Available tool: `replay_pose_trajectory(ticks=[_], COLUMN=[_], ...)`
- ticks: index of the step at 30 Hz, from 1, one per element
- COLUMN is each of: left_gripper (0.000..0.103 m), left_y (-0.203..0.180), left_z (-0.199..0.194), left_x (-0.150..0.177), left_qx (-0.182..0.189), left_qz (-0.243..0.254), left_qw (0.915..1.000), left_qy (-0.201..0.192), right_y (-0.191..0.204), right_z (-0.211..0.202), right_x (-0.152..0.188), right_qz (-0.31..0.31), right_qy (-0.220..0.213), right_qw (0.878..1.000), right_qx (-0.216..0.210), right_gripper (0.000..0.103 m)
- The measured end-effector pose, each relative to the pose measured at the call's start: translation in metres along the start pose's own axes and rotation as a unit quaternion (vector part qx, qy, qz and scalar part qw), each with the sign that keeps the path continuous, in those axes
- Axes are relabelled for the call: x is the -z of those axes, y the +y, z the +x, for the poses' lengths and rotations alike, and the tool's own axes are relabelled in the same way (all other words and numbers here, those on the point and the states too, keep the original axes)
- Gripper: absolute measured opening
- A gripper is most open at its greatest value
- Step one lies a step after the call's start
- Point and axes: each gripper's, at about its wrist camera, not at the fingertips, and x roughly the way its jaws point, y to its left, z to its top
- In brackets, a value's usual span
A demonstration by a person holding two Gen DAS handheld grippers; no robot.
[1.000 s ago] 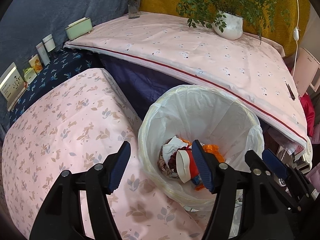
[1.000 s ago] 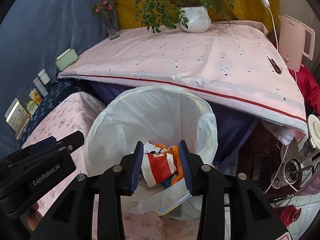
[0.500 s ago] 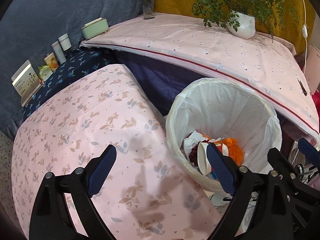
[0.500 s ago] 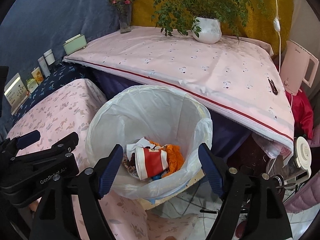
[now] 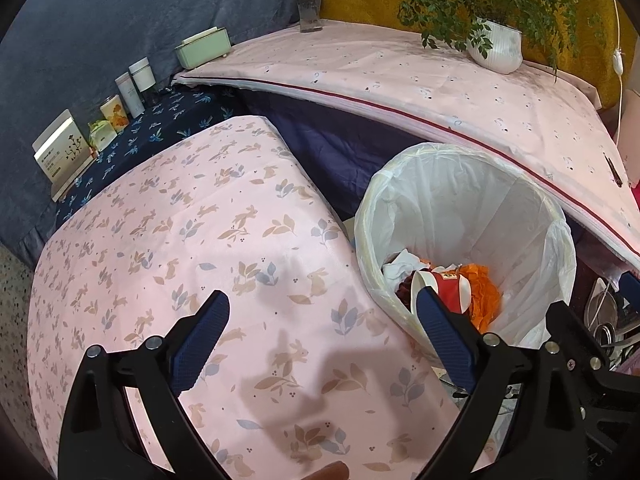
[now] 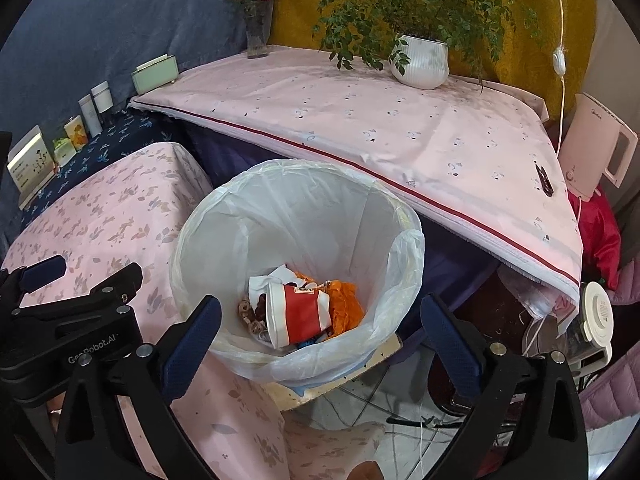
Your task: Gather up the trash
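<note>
Pink rabbit-print cloth (image 5: 192,264) covers the near tabletop; a second pink cloth with a red stripe (image 6: 400,132) covers the far tabletop, which carries a white plant pot (image 6: 424,62) and a glass flower vase (image 6: 256,38) along its back edge and a pale green box (image 5: 204,48) at its left corner. Small cartons and bottles (image 5: 120,100) line a dark blue floral ledge by the blue wall.

Trash bin (image 6: 224,236) with a white liner stands on the floor, against the right edge of the near tabletop and below the front edge of the far one. Inside, at the bottom: red-and-white paper cup (image 6: 298,314) on its side, orange crumpled wrapper (image 6: 344,306), white paper (image 6: 264,282), other scraps.

Left gripper (image 5: 320,334): jaws have just been opening, now spread wide, nothing between them, over the near tabletop's right edge next to the bin rim. Right gripper (image 6: 320,330): jaws have just been opening, fully released, empty, above the bin's near rim; cup lies loose in the bin below.
</note>
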Motion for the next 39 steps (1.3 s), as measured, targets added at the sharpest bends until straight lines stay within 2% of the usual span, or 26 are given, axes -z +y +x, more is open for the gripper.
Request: replay_pose_trajectory(ticks=[27, 39], left_gripper=[0.091, 0.091], left_y=[-0.009, -0.005], left_z=[-0.004, -0.003], left_x=[0.011, 0.011], left_qx=[-0.006, -0.012], left_qz=[0.008, -0.006], left_qw=[0.9999, 0.9999], left_qy=[0.004, 0.009], right_y=[-0.01, -0.012], right_z=[-0.002, 0.001], right_x=[0.013, 0.018], right_qz=[-0.016, -0.02], right_qy=[0.01, 0.017], right_qw=[1.0, 0.999], right_qx=[0.021, 0.023], right_gripper=[0.096, 0.096])
